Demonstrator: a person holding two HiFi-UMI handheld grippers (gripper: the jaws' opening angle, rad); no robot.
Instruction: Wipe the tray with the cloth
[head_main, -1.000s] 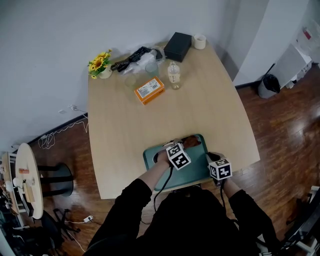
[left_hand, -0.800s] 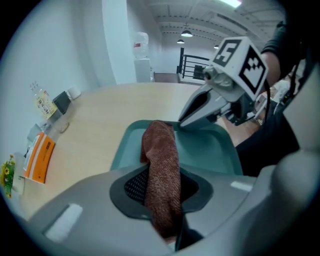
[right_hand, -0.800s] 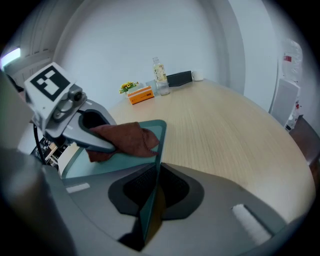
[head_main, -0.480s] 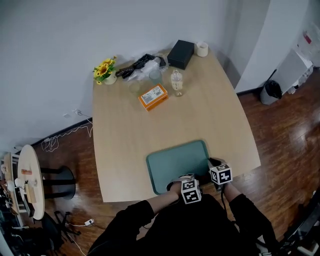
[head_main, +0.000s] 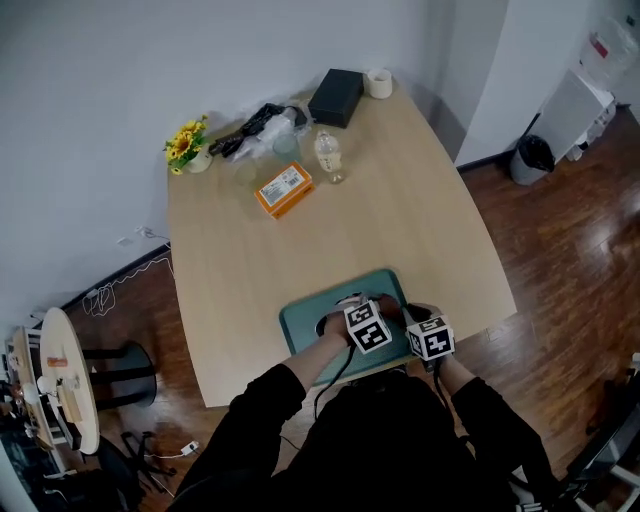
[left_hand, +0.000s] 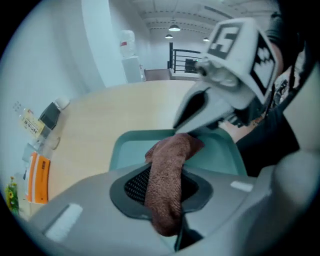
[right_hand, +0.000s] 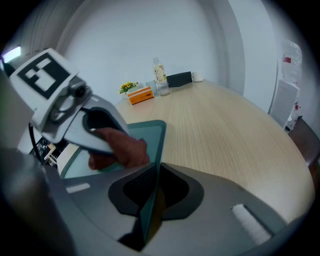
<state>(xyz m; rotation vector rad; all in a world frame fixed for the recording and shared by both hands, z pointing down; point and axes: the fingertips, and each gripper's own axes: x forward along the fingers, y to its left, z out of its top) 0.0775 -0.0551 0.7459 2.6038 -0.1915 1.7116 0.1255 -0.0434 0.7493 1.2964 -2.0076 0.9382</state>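
Observation:
A teal tray (head_main: 308, 318) lies at the table's near edge. My left gripper (head_main: 358, 312) is over the tray's right half, shut on a brown cloth (left_hand: 167, 175) that hangs out past the jaws onto the tray floor (left_hand: 131, 150). In the head view the cloth is hidden under the marker cube. My right gripper (head_main: 420, 322) is at the tray's near right corner, its jaws closed on the thin tray rim (right_hand: 150, 200). In the right gripper view, the left gripper (right_hand: 107, 137) presses the cloth (right_hand: 124, 150) down on the tray (right_hand: 145, 131).
At the table's far side stand an orange box (head_main: 282, 188), a clear bottle (head_main: 328, 155), a black box (head_main: 335, 96), a white cup (head_main: 378, 83), a small flower pot (head_main: 187, 145) and dark items in plastic (head_main: 262, 122). The table edge runs just behind the tray.
The left gripper with the cloth swept from the tray's far side to its near edge, then back out onto the tray's right half. The right gripper kept its hold on the rim.

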